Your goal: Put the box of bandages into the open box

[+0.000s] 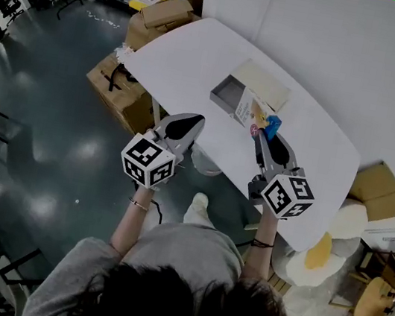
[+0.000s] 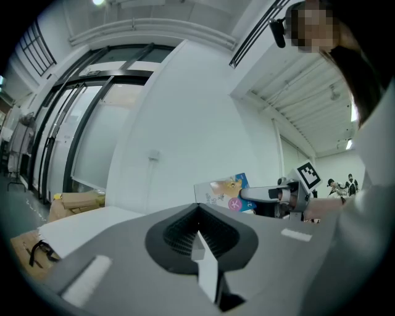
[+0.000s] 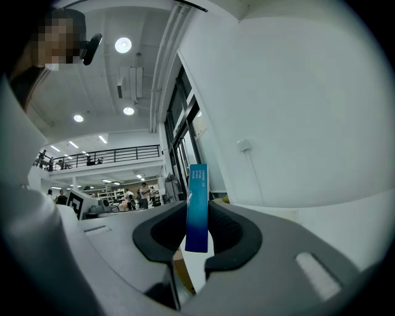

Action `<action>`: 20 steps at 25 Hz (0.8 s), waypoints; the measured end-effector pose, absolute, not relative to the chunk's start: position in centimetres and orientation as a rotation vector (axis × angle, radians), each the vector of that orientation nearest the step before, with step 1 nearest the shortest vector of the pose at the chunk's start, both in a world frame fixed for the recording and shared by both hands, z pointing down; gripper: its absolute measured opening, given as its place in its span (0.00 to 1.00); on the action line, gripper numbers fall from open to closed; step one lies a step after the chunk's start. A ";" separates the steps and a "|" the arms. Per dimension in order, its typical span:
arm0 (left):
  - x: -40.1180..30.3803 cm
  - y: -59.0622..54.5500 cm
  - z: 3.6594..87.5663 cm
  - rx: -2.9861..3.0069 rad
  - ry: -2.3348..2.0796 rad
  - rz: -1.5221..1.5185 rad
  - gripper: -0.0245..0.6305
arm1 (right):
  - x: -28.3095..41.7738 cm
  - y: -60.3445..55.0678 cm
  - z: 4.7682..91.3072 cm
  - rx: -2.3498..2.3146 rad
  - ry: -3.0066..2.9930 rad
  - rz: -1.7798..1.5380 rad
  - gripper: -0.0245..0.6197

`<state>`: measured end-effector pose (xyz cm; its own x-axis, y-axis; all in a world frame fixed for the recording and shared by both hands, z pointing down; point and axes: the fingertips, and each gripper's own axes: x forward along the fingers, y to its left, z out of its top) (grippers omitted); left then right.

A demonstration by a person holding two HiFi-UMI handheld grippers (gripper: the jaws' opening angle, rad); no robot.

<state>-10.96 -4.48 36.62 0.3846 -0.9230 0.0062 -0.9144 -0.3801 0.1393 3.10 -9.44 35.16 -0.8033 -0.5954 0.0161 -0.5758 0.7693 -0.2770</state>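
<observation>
Right gripper view: the right gripper (image 3: 199,203) has its jaws closed partway onto the box of bandages (image 3: 197,185), and both pads press its broad faces. The box stands upright and edge-on between them. Its narrow blue side faces the camera and its top rises clear above the jaw tips.

Head view agrees. The right gripper (image 1: 264,133) reaches over the white table (image 1: 192,62) with the box of bandages (image 1: 259,116) projecting from its tips. Left gripper view shows the box of bandages (image 2: 223,190) side-on, printed face visible, gripped at one end by the right gripper (image 2: 262,194).

As to the left gripper (image 2: 197,210), its jaws are together with nothing between them. In the head view the left gripper (image 1: 191,122) is held beside the right one but apart from it, at the table's near edge, and is clear of the box of bandages.

As to the open box (image 1: 230,91), it is a shallow grey tray resting on the table, with its lid (image 1: 262,83) folded back on the far side. The held box of bandages sits at the tray's near right corner and overlaps its rim as seen from above. Whether the two touch cannot be determined.

Beyond the table, cardboard cartons (image 1: 123,87) stand on the floor to its left.
</observation>
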 end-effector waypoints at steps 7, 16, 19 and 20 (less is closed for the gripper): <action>-12.3 -8.7 36.6 2.518 -1.661 -0.082 0.03 | 1.7 -13.7 35.0 -0.958 2.868 -0.427 0.20; -12.7 -14.6 36.3 2.526 -1.635 -0.070 0.03 | 1.3 -19.0 35.1 -0.962 2.858 -0.461 0.20; -12.3 -16.6 36.5 2.526 -1.624 -0.069 0.03 | 1.3 -20.7 35.3 -0.956 2.864 -0.467 0.20; -12.2 -17.2 36.6 2.528 -1.618 -0.066 0.03 | 1.3 -21.2 35.4 -0.953 2.865 -0.469 0.20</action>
